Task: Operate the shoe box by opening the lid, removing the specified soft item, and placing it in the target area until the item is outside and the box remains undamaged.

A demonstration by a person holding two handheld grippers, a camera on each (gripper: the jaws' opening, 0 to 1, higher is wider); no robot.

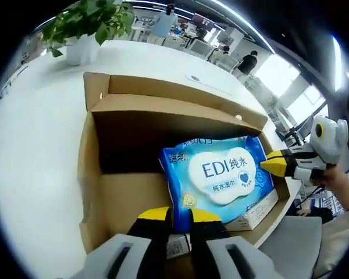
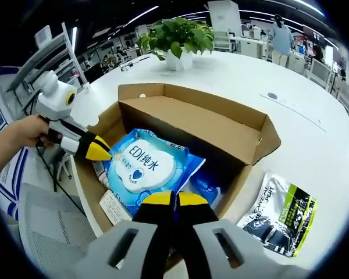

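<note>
Wipes pack is the soft item here, blue with a white label, and it's sitting inside the open cardboard box on the white table. So the lid part is done from what I can see: flaps are up and folded back, the far one standing tall behind the pack.

Both my grippers are on it right now. My left gripper has its yellow-tipped fingers spread a bit with the near edge of the pack between them; it looks like they're pinching that edge, but I can't swear they're fully clamped. In the right gripper view, my right gripper has its fingers pressed almost together at the pack's opposite edge, seemingly nipping the wrapper, hard to tell if they've actually got it. Each view shows the other gripper poking in from the side, tip touching the pack.

I'd call this the grab-and-lift step. Next move needs a straight lift up, both hands together, keeping clear of the box walls and flaps so nothing tears or creases. There's a smaller white carton under the pack that I don't want to drag along. Then swing it over onto bare table, maybe near the dark green pouch lying just outside the box.
</note>
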